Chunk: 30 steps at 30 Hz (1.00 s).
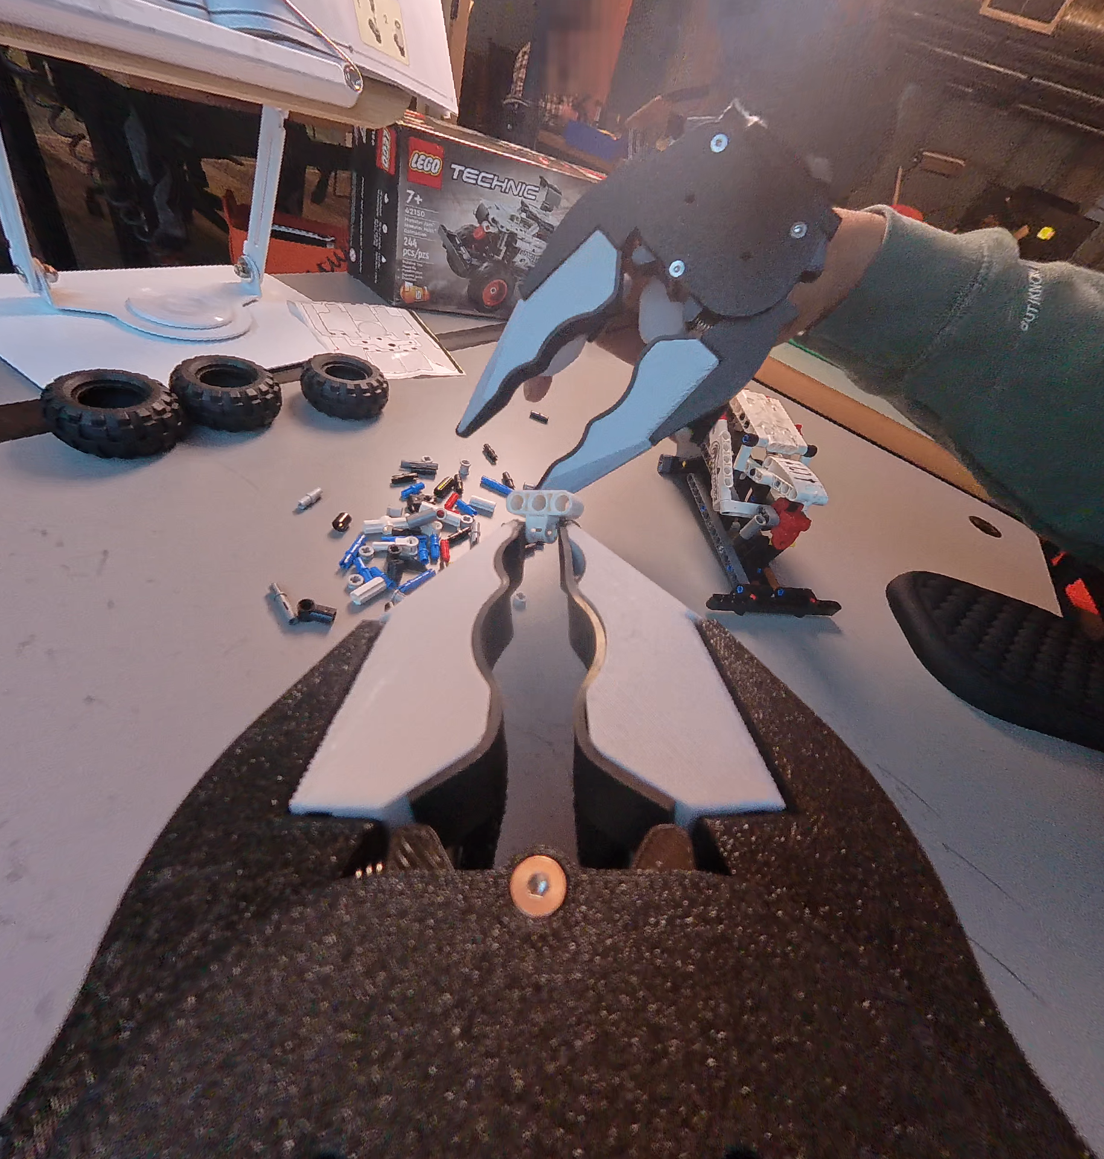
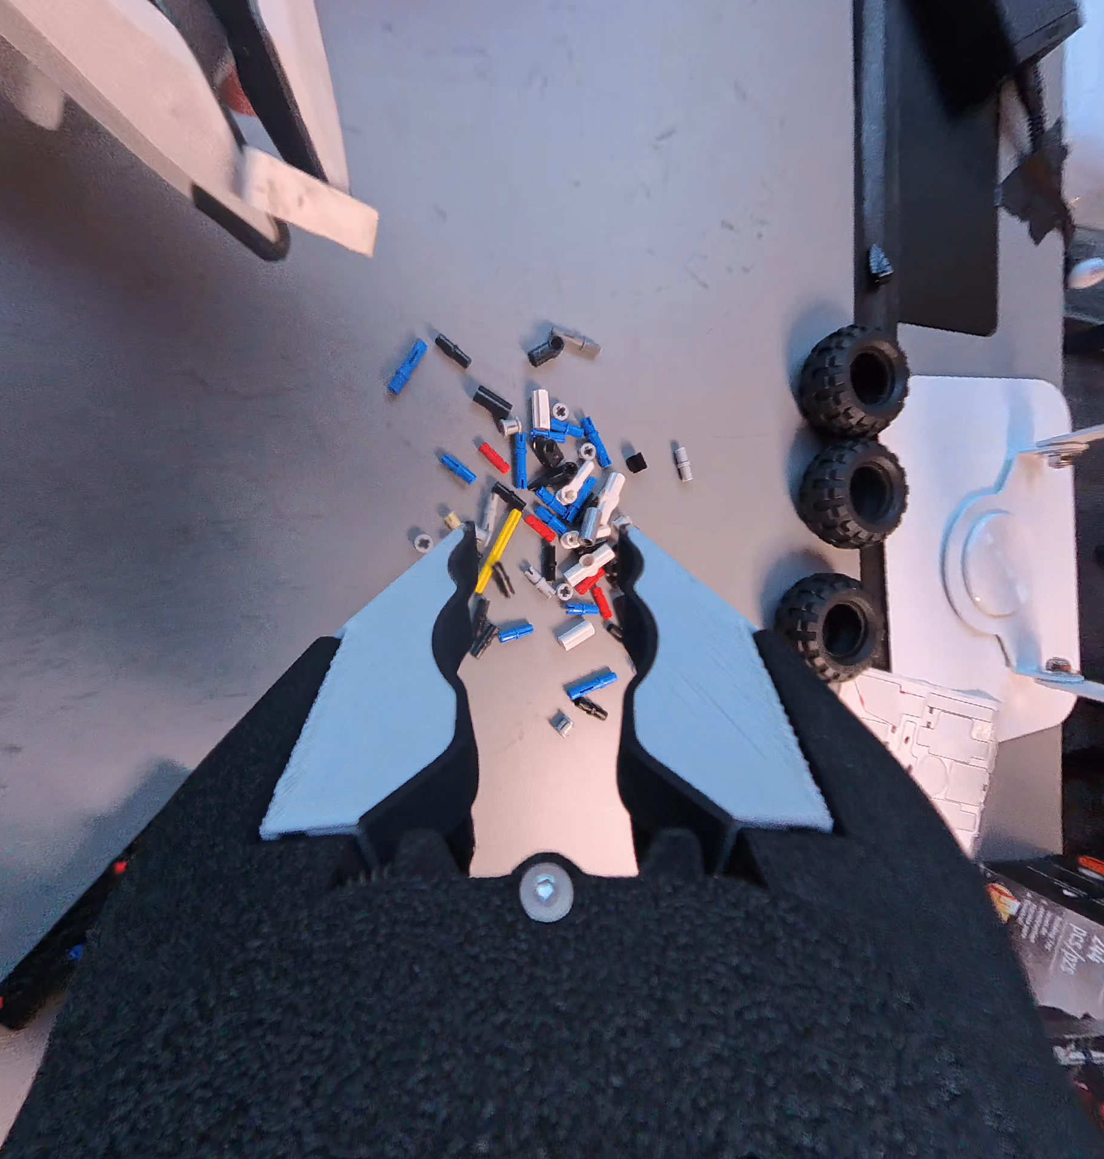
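Tongs over a scatter of small toy-brick pins on the grey table (image 1: 160, 690).
Left gripper (image 1: 540, 530) clenched on a white three-hole connector (image 1: 544, 507), held crosswise; right gripper (image 2: 546, 533) spread wide, empty, poised over the pin pile (image 2: 555, 502) directly ahead.

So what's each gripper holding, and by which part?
Left gripper pinches a white holed connector by its stem. Right gripper holds nothing.

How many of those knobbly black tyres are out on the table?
3, in a row beside the white stand's base: one, the middle, and the last. A fourth could be hidden.
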Tool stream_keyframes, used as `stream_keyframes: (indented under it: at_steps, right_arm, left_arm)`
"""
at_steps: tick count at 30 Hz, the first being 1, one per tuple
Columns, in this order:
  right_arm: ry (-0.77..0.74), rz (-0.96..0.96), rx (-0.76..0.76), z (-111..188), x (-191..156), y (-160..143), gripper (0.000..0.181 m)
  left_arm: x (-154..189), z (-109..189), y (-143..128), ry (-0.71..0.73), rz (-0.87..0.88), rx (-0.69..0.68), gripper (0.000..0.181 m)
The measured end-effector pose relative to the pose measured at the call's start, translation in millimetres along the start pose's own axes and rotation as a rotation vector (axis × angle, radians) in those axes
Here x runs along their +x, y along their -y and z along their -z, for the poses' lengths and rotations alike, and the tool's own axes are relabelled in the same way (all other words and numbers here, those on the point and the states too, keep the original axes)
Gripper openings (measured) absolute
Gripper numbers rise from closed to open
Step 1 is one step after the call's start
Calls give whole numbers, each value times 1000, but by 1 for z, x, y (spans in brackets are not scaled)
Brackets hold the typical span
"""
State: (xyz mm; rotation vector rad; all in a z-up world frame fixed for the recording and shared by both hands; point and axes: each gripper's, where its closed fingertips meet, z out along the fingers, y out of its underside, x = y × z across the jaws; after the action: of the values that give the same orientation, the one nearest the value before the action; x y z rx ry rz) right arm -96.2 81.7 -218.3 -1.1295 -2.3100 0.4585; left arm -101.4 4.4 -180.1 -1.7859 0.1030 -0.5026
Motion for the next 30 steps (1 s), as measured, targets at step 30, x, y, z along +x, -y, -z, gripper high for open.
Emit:
stream_keyframes:
  at_steps: [30]
  right_arm:
    - [214, -557, 701, 87, -121, 28, 7]
  left_arm:
    - [108, -20, -22, -104, -798, -41, 19]
